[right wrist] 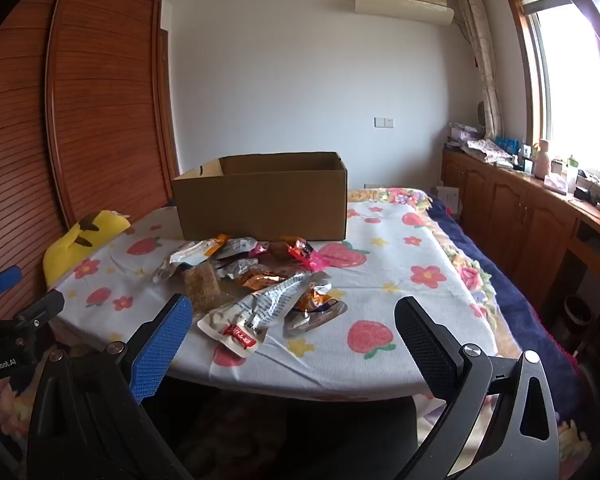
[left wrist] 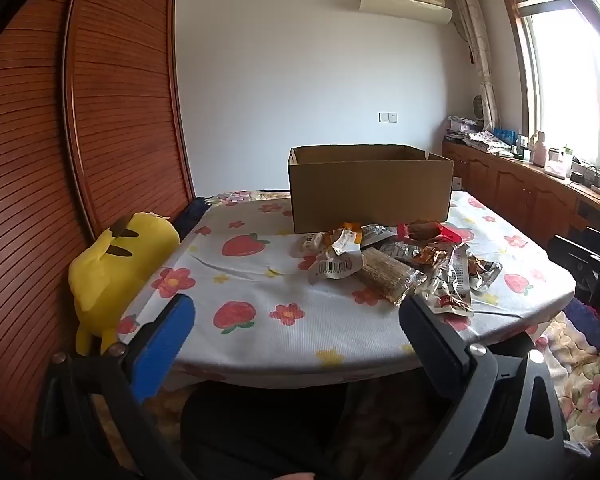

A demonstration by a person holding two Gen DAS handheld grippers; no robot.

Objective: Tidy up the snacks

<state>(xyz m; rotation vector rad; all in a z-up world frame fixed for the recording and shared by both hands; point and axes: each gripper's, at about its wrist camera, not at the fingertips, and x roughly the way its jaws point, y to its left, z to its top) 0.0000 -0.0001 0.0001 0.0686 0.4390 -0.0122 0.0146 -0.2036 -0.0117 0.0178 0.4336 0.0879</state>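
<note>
A pile of several snack packets lies on a table with a strawberry-print cloth, in front of an open cardboard box. The pile and box also show in the right wrist view. A long silver packet with a red label lies nearest. My left gripper is open and empty, near the table's front edge, left of the pile. My right gripper is open and empty, just short of the pile's near side.
A yellow plush toy sits at the table's left edge by a wooden slatted wardrobe. Wooden cabinets with clutter run under the window on the right. A flowered blanket lies beside the table.
</note>
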